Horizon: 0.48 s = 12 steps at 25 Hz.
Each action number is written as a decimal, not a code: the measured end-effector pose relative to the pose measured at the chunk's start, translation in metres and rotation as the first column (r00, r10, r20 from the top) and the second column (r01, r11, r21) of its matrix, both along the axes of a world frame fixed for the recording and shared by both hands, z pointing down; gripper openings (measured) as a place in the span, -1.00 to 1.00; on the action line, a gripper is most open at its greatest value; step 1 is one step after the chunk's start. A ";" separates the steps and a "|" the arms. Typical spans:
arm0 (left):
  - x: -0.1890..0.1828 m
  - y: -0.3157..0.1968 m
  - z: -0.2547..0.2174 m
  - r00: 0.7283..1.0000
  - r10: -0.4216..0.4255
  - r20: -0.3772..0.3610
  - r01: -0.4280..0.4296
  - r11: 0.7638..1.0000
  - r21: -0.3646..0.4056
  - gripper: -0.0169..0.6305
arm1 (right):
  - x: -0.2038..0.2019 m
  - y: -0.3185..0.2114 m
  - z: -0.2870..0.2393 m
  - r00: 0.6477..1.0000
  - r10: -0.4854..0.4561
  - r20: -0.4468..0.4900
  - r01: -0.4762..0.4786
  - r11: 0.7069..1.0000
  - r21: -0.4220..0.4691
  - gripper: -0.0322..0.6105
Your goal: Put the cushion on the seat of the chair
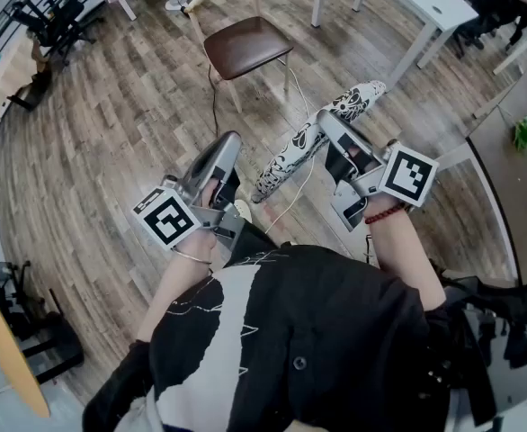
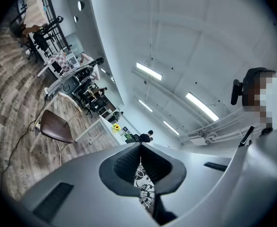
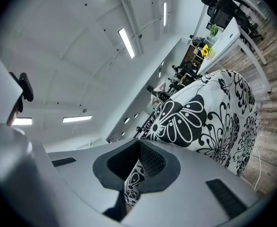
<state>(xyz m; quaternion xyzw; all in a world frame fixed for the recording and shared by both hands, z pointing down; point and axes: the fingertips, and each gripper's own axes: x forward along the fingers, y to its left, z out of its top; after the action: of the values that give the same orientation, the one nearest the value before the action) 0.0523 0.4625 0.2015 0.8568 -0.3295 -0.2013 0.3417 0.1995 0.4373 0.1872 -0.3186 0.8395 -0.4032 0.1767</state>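
Left gripper (image 2: 139, 168) and right gripper (image 3: 137, 170) both pinch the black-and-white floral fabric cushion (image 1: 313, 138) tight, held up well short of the brown-seated, light-framed chair (image 1: 245, 45), so I reckon carrying it over and dropping it there is all still to do.

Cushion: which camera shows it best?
The right gripper view: the cushion shows its broad flowered face there. The head view shows it edge-on, a thin strip. The left gripper view shows only a sliver between the jaws.
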 end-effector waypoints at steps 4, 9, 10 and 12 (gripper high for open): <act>0.001 0.000 0.001 1.000 0.005 0.009 -0.005 1.000 0.002 -0.91 | 0.001 0.000 0.000 1.000 0.007 -0.002 -0.007 1.000 0.004 -0.85; -0.001 -0.002 0.003 1.000 0.001 0.015 -0.001 1.000 0.008 -0.91 | 0.003 -0.001 0.004 1.000 0.013 -0.005 -0.013 1.000 0.005 -0.85; -0.002 -0.002 0.005 1.000 0.001 0.017 -0.001 1.000 0.013 -0.91 | 0.004 -0.001 0.007 1.000 0.015 -0.004 -0.015 1.000 0.006 -0.85; -0.004 -0.004 0.010 1.000 0.000 0.026 0.000 1.000 0.024 -0.91 | 0.007 -0.002 0.013 1.000 0.017 -0.001 -0.017 1.000 0.008 -0.85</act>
<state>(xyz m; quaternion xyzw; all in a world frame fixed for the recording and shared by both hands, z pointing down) 0.0479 0.4587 0.2113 0.8634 -0.3314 -0.1942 0.3270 0.2064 0.4349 0.1997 -0.3252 0.8385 -0.3981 0.1808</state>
